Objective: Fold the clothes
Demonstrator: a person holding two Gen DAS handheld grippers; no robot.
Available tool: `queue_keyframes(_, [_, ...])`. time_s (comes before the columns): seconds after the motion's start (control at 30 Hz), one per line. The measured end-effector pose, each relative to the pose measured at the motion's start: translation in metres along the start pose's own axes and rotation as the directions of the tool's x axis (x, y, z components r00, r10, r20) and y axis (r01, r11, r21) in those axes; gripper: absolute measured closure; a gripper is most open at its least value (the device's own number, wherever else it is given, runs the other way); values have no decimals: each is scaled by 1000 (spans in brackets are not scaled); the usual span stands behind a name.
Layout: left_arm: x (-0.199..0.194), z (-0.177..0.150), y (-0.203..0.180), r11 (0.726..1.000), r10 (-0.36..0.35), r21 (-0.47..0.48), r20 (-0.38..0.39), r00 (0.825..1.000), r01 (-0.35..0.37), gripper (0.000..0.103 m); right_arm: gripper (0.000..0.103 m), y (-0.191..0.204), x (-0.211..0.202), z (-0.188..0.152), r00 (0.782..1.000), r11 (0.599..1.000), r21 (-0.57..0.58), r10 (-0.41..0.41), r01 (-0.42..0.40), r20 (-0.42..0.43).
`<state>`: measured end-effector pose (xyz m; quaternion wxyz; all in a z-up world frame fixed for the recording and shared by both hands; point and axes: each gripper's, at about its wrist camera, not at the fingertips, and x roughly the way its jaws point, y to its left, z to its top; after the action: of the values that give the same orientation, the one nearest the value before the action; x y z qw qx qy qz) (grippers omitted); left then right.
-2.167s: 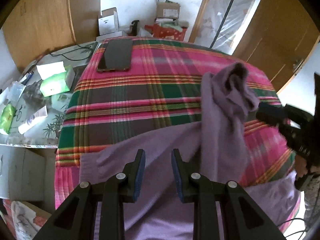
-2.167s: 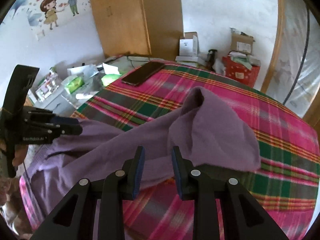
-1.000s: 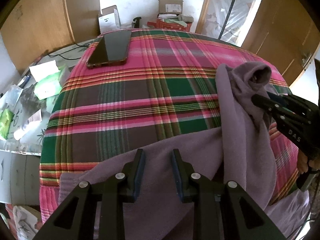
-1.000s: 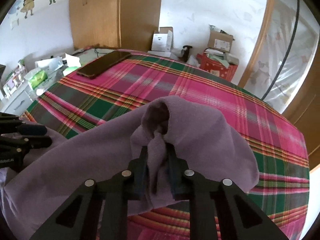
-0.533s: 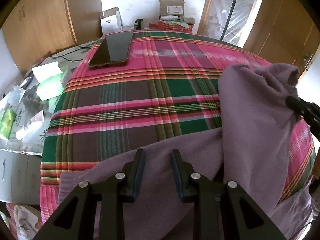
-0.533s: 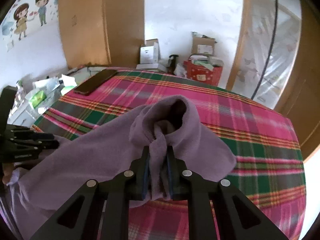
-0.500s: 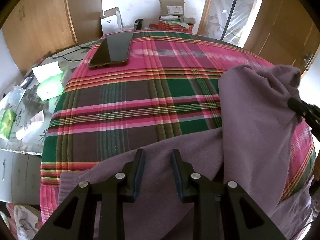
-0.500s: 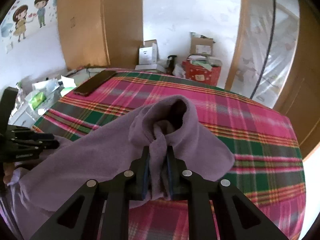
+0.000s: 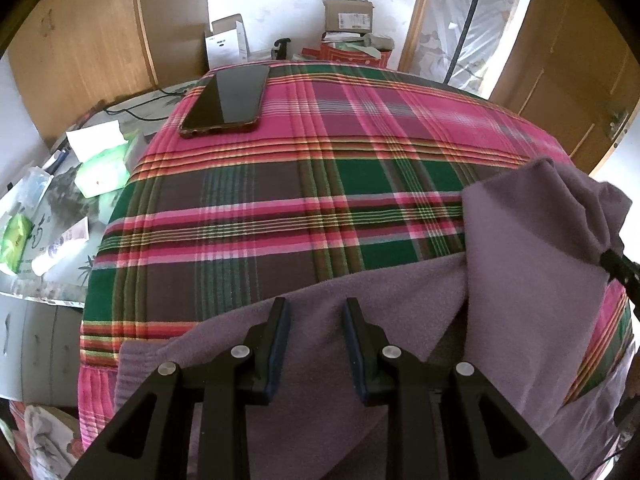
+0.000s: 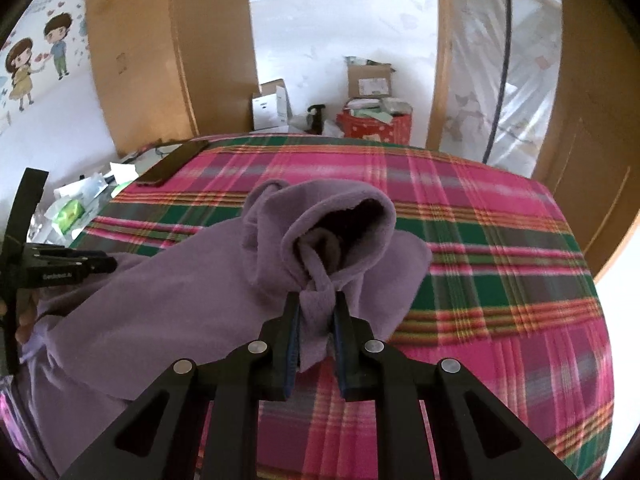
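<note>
Purple fleece garment: soft, light, limp, drapes off any pinch point.
Lies on the plaid cover; right gripper pinches its bunched sleeve, lifted. Left gripper hovers spread, empty, over the hem; best hold: cuffs, hem corners.

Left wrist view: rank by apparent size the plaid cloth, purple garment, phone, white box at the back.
1. plaid cloth
2. purple garment
3. phone
4. white box, though it sits farther from the camera than the phone, so its true size against the phone is unsure.
</note>
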<state>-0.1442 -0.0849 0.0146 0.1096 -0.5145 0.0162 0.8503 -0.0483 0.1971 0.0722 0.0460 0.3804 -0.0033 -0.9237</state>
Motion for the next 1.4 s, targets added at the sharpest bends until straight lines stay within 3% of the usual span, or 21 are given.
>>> queue_keyframes(0.3, [-1, 2, 7, 1000, 13, -18, -17, 1000, -13, 76, 88, -19, -5, -18, 998, 998, 61, 2, 2, -66])
queue_keyframes(0.53, [-7, 0, 33, 995, 47, -85, -39, 998, -50, 76, 86, -26, -12, -29, 994, 996, 92, 13, -4, -105])
queue_keyframes(0.77, [-23, -9, 69, 984, 25, -174, -29, 999, -30, 77, 81, -27, -33, -30, 995, 998, 63, -11, 18, -104])
queue_keyframes(1.0, [-36, -8, 70, 987, 66, -146, -9, 998, -66, 77, 80, -15, -62, -16, 999, 1000, -15, -16, 15, -35])
queue_keyframes(1.17, [-43, -7, 84, 981, 90, -170, -4, 996, -90, 77, 79, 0, -54, 1, 999, 998, -45, 36, -37, -19])
queue_keyframes(1.3, [-47, -12, 99, 975, 118, -186, -23, 993, -120, 77, 79, 27, -26, 17, 991, 986, -101, 127, -131, -43])
queue_keyframes(1.4, [-48, -16, 115, 966, 95, -240, -38, 995, -102, 77, 79, 50, 2, 30, 976, 968, -134, 201, -211, -84])
